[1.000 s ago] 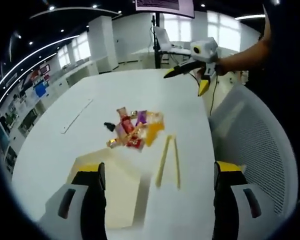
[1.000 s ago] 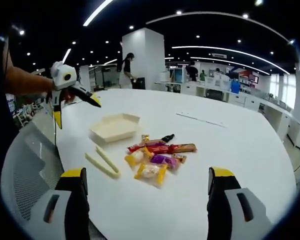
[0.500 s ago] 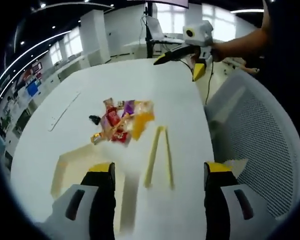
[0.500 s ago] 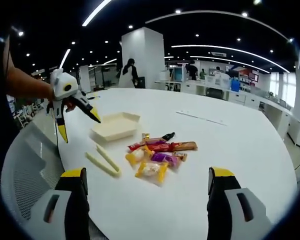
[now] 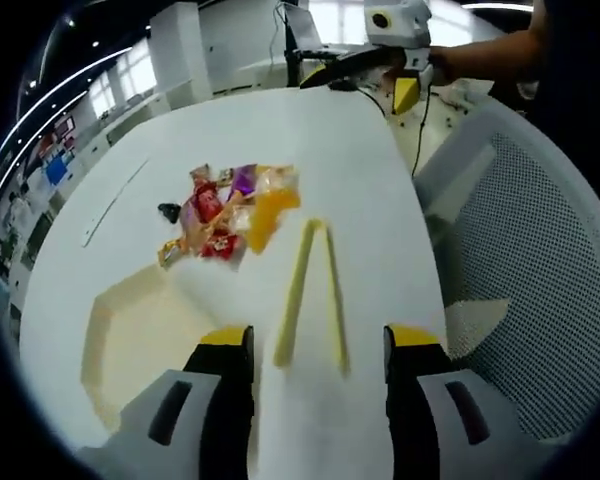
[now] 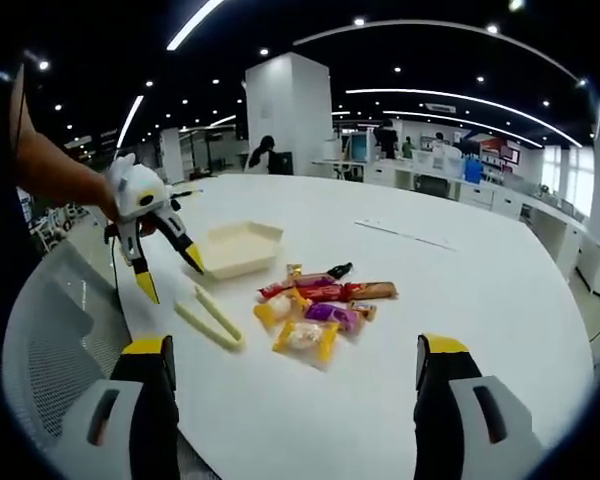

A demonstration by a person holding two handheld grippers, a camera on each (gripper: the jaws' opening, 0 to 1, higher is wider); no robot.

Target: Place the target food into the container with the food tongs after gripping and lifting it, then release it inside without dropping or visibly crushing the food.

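Downward and forward is how the left gripper [image 6: 165, 268] has travelled over the last second: in the right gripper view it has dropped from above the white tray [image 6: 238, 247] to just over the food tongs [image 6: 209, 321], and in the left gripper view the tongs [image 5: 309, 290] now sit much closer between its own jaws. Those jaws are spread wide and hold nothing. The right gripper [image 5: 365, 78] hangs over the far end of the desk [image 6: 460, 290], its jaws also spread and empty.

Wrapped snacks [image 6: 320, 308] lie in a loose heap near the middle of the desk, well short of the tray beside them; none has been lifted yet. Which packet is the target I cannot tell.

Trouble could begin with the tongs themselves. They lie flat near the desk edge by the mesh chair [image 5: 520, 260], and a jaw coming down off-centre may nudge them over that edge or catch only one leg, so that they twist in the grip. Later, the packets overlap, so the tongs may drag a neighbour along or let a slick wrapper slip. Squeezing too hard would probably crush the soft pieces.
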